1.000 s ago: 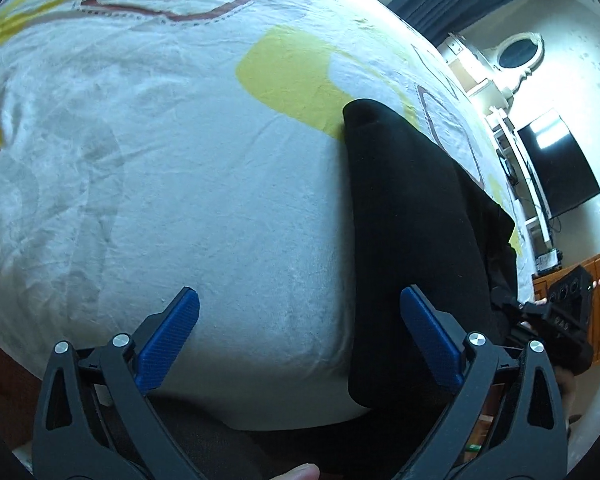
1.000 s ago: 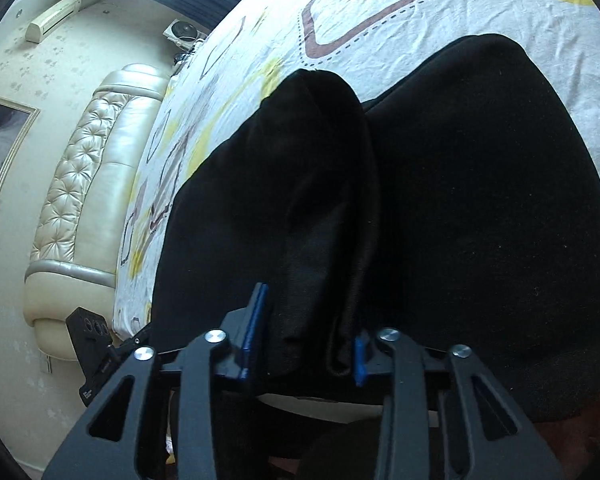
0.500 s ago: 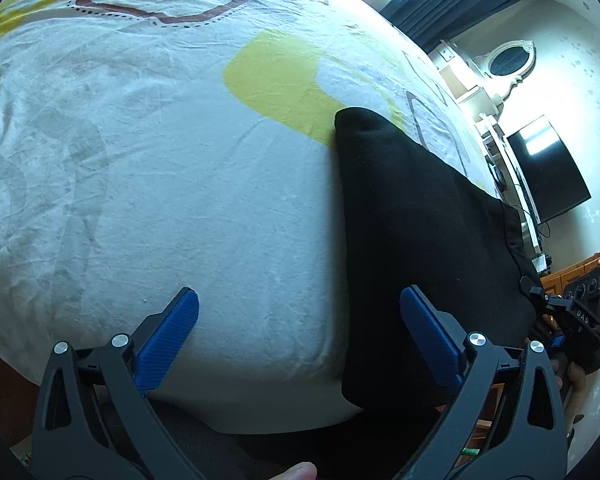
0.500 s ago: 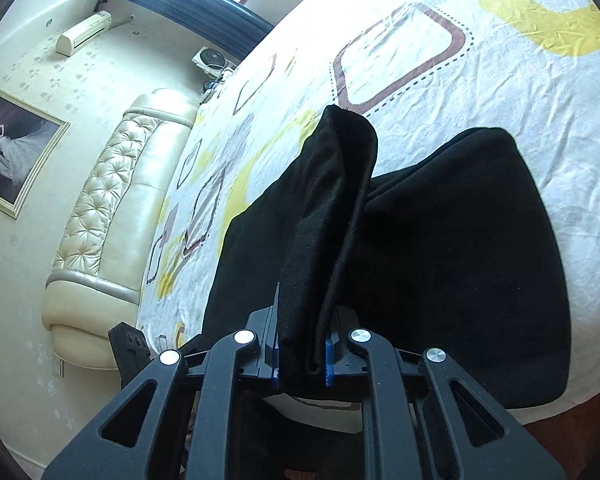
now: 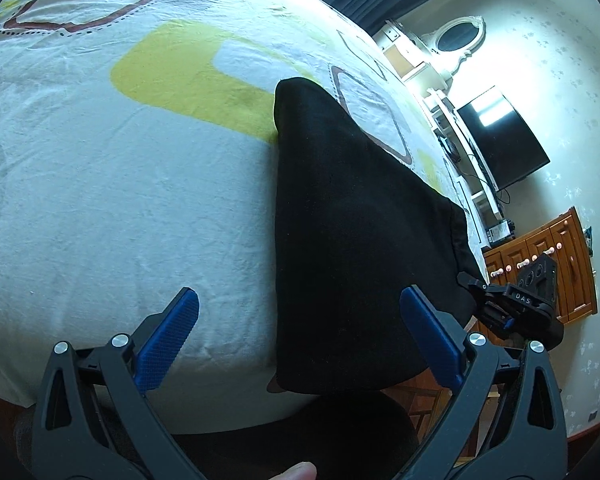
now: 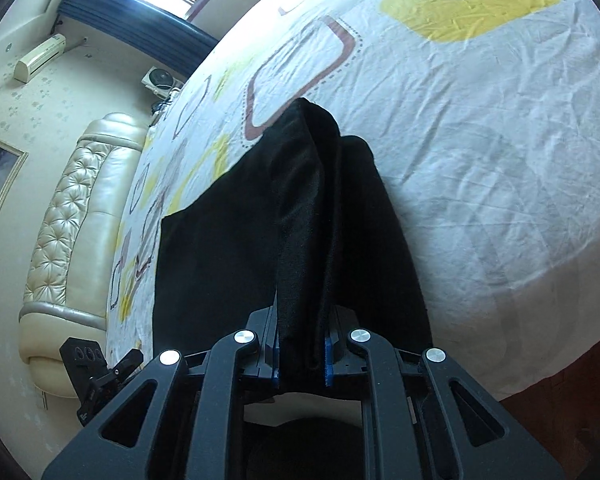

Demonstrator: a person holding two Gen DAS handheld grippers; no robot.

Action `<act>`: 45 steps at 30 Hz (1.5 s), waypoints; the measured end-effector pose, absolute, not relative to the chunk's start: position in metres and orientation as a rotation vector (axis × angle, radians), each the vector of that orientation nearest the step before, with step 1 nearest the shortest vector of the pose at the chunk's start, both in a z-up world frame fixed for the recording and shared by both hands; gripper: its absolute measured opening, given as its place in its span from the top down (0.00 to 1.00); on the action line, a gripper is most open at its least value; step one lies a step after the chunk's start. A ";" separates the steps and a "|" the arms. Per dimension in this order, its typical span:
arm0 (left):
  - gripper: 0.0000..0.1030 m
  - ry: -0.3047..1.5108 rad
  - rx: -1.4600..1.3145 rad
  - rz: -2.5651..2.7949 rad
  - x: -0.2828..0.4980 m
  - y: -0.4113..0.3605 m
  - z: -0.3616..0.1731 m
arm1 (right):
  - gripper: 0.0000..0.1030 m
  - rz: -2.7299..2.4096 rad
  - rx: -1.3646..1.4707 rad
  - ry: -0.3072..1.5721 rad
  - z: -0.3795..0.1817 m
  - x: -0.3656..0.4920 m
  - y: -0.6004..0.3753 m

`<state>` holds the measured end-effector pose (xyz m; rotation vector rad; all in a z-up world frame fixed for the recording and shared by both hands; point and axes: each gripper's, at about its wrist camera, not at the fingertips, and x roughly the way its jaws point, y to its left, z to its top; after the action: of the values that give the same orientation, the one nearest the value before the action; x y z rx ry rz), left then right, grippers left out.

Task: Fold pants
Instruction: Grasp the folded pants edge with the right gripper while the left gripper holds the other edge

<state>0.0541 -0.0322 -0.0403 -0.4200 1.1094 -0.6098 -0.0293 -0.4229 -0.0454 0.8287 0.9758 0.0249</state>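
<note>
Black pants [image 5: 352, 232] lie on the bed near its front edge, one end raised off the sheet. My right gripper [image 6: 302, 354] is shut on a bunched fold of the pants [image 6: 300, 240] and holds it up as a ridge. My left gripper [image 5: 300, 320] is open, its blue pads wide apart. Its left pad [image 5: 168, 340] is over bare sheet and its right pad [image 5: 428, 336] over the edge of the pants, gripping nothing. The right gripper [image 5: 516, 312] shows at the far right of the left wrist view, clamped on the pants' corner.
The bed [image 5: 120, 160] has a white sheet with yellow and brown shapes. A padded headboard [image 6: 60, 240] is at the left in the right wrist view. A TV [image 5: 500, 140] and wooden cabinet [image 5: 548, 264] stand beyond the bed. A fingertip [image 5: 296, 472] shows at the bottom edge.
The right gripper closed on the fold and lifted it, drawing the pants into a narrower ridge. The left gripper stayed open and shifted along the bed edge.
</note>
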 end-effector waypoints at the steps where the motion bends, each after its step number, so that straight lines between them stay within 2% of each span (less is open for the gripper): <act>1: 0.02 1.109 -0.414 -0.613 0.054 -0.035 -0.041 | 0.86 0.023 0.833 0.982 -0.049 -0.031 -0.426; 9: 0.02 1.150 -0.396 -0.618 0.055 -0.041 -0.058 | 0.86 0.025 0.849 0.998 -0.057 -0.031 -0.423; 20: 0.02 1.131 -0.365 -0.628 0.054 -0.038 -0.054 | 0.67 0.005 0.895 0.996 -0.054 -0.061 -0.447; 21: 0.02 1.132 -0.368 -0.627 0.055 -0.038 -0.053 | 0.50 -0.020 0.902 0.999 -0.052 -0.066 -0.450; 22: 0.02 1.131 -0.376 -0.629 0.055 -0.037 -0.052 | 0.29 -0.088 0.883 1.008 -0.050 -0.069 -0.453; 24: 0.02 1.120 -0.410 -0.639 0.056 -0.031 -0.049 | 0.28 -0.146 0.860 0.951 -0.045 -0.081 -0.462; 30: 0.03 1.154 -0.560 -0.645 0.063 -0.015 -0.057 | 0.28 -0.035 1.113 0.870 -0.078 -0.088 -0.474; 35: 0.02 1.167 -0.559 -0.642 0.059 -0.022 -0.066 | 0.28 0.092 1.217 0.835 -0.096 -0.073 -0.459; 36: 0.02 1.160 -0.552 -0.649 0.059 -0.024 -0.067 | 0.23 0.122 1.230 0.832 -0.098 -0.069 -0.455; 45: 0.02 1.205 -0.565 -0.807 0.048 -0.056 -0.069 | 0.21 0.113 1.059 0.917 -0.093 -0.052 -0.436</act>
<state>0.0481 -0.0557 -0.0690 -0.5653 1.2048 -0.8066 -0.0517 -0.4358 -0.0932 1.0587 0.9172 0.1130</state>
